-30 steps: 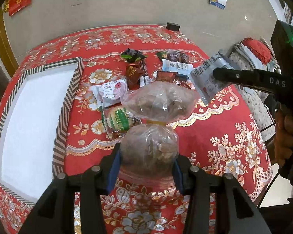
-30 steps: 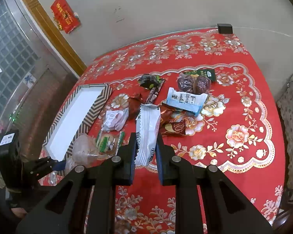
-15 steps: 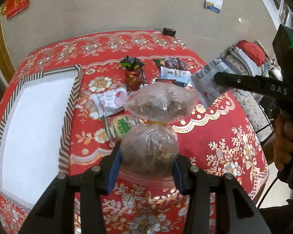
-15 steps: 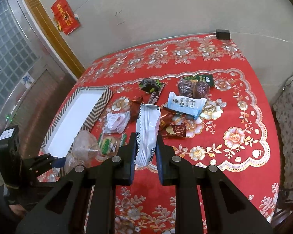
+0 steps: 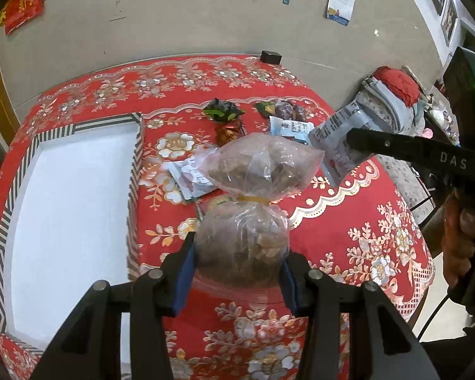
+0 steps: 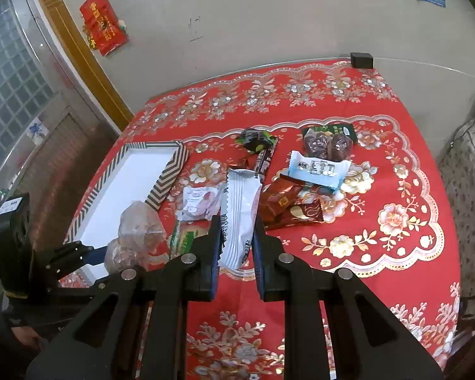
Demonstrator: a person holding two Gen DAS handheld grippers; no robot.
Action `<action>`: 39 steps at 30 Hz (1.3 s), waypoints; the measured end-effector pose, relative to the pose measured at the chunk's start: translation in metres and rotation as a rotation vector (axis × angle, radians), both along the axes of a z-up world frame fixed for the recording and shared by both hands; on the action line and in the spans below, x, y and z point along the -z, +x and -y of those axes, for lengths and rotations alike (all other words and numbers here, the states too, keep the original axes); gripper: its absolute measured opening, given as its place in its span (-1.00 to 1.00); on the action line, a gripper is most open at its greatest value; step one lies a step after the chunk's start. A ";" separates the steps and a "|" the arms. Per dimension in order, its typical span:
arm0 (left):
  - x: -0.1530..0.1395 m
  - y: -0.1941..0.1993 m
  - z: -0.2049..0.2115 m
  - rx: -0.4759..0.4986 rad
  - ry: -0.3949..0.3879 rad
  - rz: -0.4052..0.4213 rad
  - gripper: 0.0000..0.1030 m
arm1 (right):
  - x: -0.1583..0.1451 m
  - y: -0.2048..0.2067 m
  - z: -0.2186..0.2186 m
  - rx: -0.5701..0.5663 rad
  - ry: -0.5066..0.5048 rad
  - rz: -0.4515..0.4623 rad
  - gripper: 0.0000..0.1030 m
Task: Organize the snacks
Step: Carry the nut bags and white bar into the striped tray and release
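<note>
We hold a clear tied bag of brown snacks (image 5: 242,218) between the fingers of our left gripper (image 5: 237,272), pressed on both sides and lifted above the worktop (image 5: 348,221). Our right gripper (image 6: 237,247) has its fingers narrow, clamped on a white ridged packet (image 6: 239,209) that sticks out ahead of them. Beyond both sets of fingers the other snacks (image 6: 316,171) lie scattered on the red cloth; the striped tray (image 5: 63,205) sits left of the left fingers.
</note>
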State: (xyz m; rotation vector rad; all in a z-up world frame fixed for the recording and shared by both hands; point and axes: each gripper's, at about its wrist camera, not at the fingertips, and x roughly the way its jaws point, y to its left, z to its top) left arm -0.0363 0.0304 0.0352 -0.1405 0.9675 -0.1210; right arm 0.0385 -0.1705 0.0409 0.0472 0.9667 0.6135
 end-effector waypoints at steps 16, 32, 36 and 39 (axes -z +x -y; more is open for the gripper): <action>0.010 -0.008 -0.066 -0.056 -0.029 -0.014 -0.05 | 0.005 -0.011 -0.059 -0.007 -0.035 -0.014 -0.68; 0.028 -0.018 -0.138 -0.196 -0.028 -0.041 -0.05 | 0.009 -0.024 -0.158 -0.140 -0.073 -0.012 -0.68; 0.032 -0.018 -0.148 -0.214 -0.030 -0.050 -0.05 | 0.011 -0.026 -0.176 -0.168 -0.081 -0.016 -0.68; 0.035 -0.019 -0.155 -0.234 -0.025 -0.054 -0.05 | 0.014 -0.026 -0.189 -0.188 -0.087 -0.023 -0.68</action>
